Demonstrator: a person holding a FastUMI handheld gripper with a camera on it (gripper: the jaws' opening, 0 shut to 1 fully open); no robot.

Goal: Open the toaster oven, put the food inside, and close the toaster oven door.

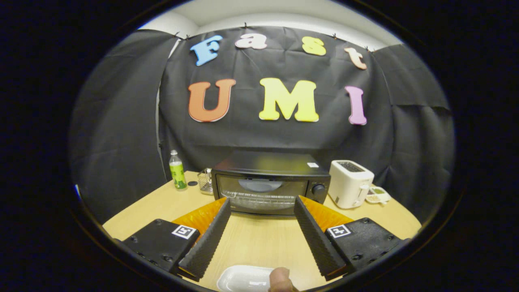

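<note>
A black toaster oven (271, 181) stands on the wooden table (259, 239) beyond my fingers, its glass door shut and a wire rack visible inside. My gripper (262, 205) is open, its fingertips wide apart and just short of the oven's front, with nothing between them. Close under the gripper, near the table's front edge, lies a white tray (243, 279) with a small brownish piece of food (279, 280) at its right end.
A white pop-up toaster (349, 183) stands right of the oven, with a small dish (378, 194) beside it. To the oven's left are a metal wire basket (206, 181) and a green-labelled bottle (177, 170). Black cloth walls close the booth behind.
</note>
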